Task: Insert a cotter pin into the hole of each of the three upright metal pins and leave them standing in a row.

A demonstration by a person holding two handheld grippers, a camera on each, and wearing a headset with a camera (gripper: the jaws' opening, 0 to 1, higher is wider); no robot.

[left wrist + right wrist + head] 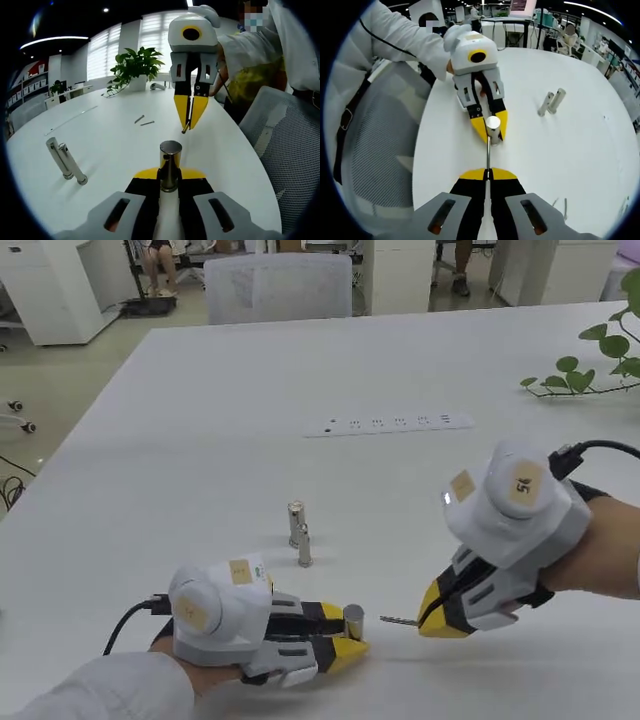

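Your left gripper (348, 636), clamped on an upright metal pin (353, 618); at 3 o'clock, right gripper (432, 623) pinching a cotter pin (399, 621), lying level, tip toward it.

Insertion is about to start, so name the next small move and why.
Probably ease the right gripper forward: its cotter pin points at the metal pin clamped upright in the left gripper, with a small gap between. The hole is too small to see, so go slowly.

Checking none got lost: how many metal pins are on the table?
3. The held pin stands upright, clamped in the left gripper. The rear pin and front pin stand close together mid-table. None looks hidden.
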